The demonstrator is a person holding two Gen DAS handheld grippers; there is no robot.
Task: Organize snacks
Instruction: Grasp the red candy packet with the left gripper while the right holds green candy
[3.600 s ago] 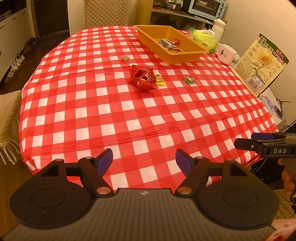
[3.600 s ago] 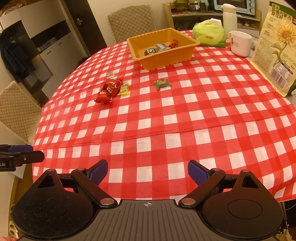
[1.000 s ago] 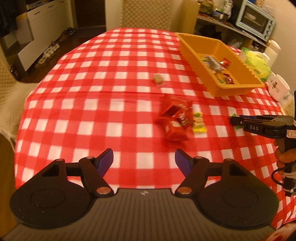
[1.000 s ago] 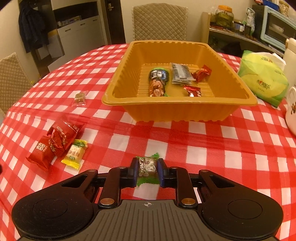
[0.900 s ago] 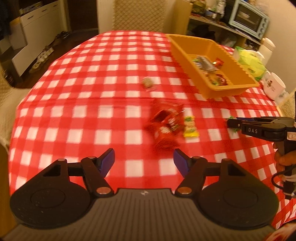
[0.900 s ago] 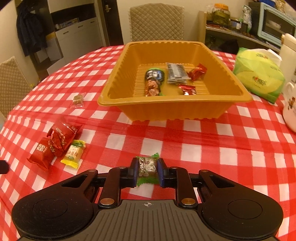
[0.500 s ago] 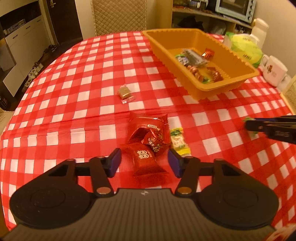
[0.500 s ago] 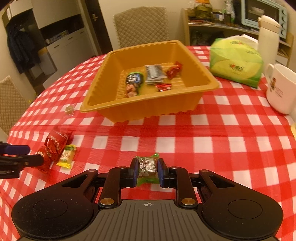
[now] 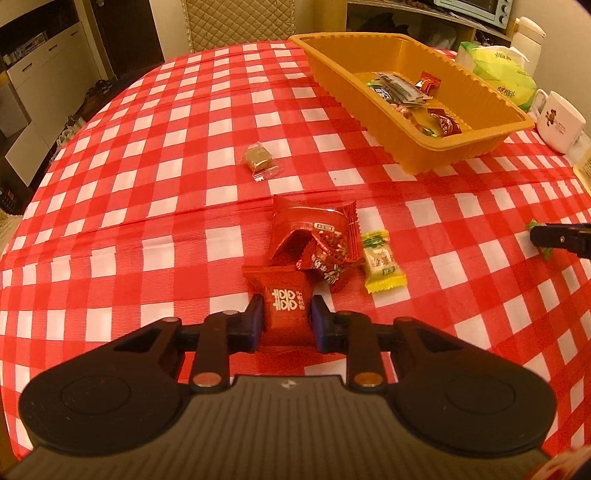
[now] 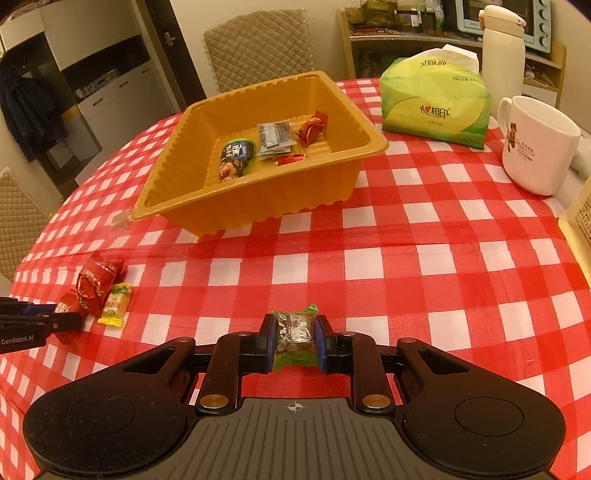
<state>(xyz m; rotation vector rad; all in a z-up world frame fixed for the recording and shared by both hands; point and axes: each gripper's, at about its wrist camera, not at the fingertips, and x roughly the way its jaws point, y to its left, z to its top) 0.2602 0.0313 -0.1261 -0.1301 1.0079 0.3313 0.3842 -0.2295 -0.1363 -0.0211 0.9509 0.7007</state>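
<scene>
The left gripper (image 9: 286,319) has just closed its jaws on the square red foil candy (image 9: 285,303), while the right gripper (image 10: 294,341) pinches a green-wrapped candy (image 10: 294,334), so both seem ready for the orange plastic tray (image 10: 369,138)

We see a red-and-white checked tablecloth (image 10: 406,266) spread over the table. Near its far right edge stands a white mug (image 10: 535,144) with a small bear picture on its side, and just left of it lies a green pack of tissues (image 10: 436,103). Behind the tissues rises a cream flask (image 10: 502,44). On a wooden shelf (image 10: 406,37) at the back sits a pale blue toaster oven (image 10: 517,18). A quilted chair (image 10: 258,44) stands at the table's far side, beside white cabinets (image 10: 110,96).
</scene>
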